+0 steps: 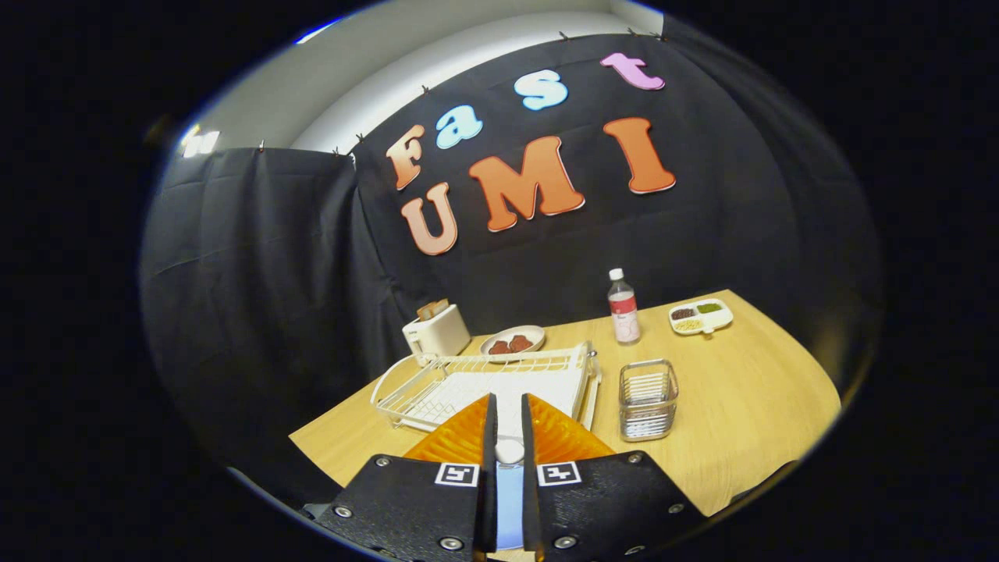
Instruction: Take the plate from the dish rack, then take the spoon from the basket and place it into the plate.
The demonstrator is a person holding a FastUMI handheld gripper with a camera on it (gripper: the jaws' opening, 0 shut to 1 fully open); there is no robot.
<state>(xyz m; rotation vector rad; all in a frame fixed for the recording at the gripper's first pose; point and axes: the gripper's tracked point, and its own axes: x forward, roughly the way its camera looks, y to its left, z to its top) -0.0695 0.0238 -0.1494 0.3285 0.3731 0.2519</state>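
An orange ribbed plate [456,437] lies on the wooden table just in front of the white wire dish rack [437,390]. It sits under and just ahead of my fingers. My gripper [508,406] hangs over the plate with its two black fingers nearly together. Between them is a pale blue spoon [509,488] with a white rounded end, and both fingers press on it. To the right of the plate and rack stands the small wire basket [648,400], with nothing sticking out of it.
Behind the rack stand a white toaster [437,332] and a plate with brown pieces [512,342]. Further right are a clear bottle [623,308] and a white divided dish [700,316]. Bare tabletop [749,406] stretches right of the basket.
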